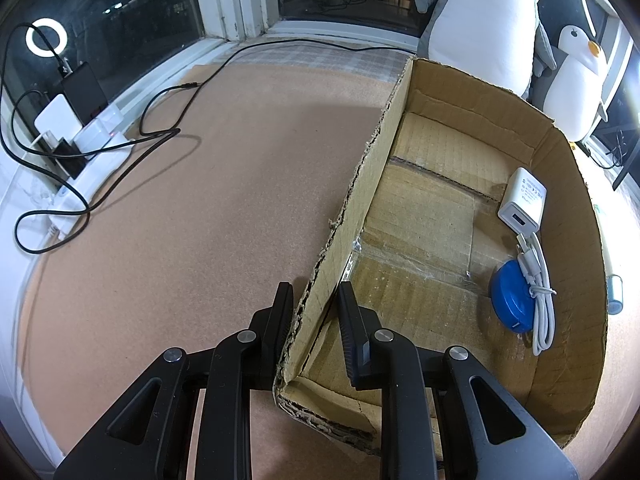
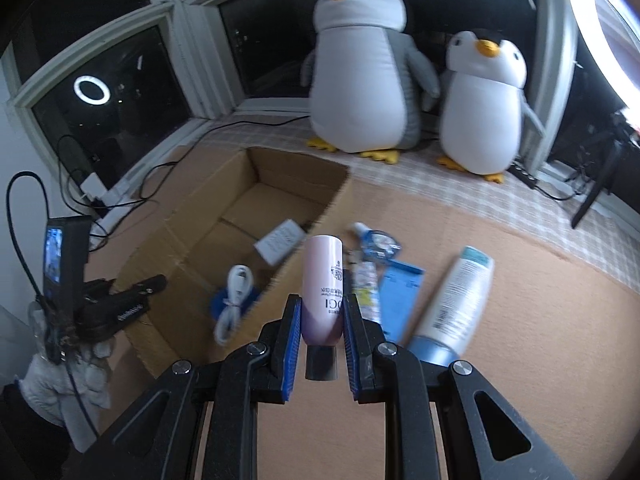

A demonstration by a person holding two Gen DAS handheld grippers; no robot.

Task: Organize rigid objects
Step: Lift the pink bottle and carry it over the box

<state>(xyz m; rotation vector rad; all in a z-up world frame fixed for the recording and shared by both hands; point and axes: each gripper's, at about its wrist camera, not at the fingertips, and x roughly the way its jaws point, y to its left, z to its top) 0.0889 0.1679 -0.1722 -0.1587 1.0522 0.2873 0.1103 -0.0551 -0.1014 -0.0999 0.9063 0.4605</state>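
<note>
My left gripper point(image 1: 316, 296) is shut on the left wall of the open cardboard box point(image 1: 360, 184), one finger outside and one inside. In the box lie a white charger point(image 1: 522, 198), a coiled white cable point(image 1: 538, 292) and a blue round case point(image 1: 510, 298). My right gripper point(image 2: 321, 308) is shut on a pink bottle point(image 2: 323, 284) with a black cap, held above the mat just right of the box point(image 2: 188, 240). The charger point(image 2: 280, 246), cable point(image 2: 234, 304) and blue case point(image 2: 220, 300) also show in the right wrist view.
On the mat right of the box lie a white tube with a blue cap point(image 2: 456, 304), a blue flat piece point(image 2: 398, 292) and small clear-blue items point(image 2: 376, 244). Two plush penguins point(image 2: 360, 68) stand at the window. A power strip with chargers and black cables point(image 1: 80, 136) lies at the left.
</note>
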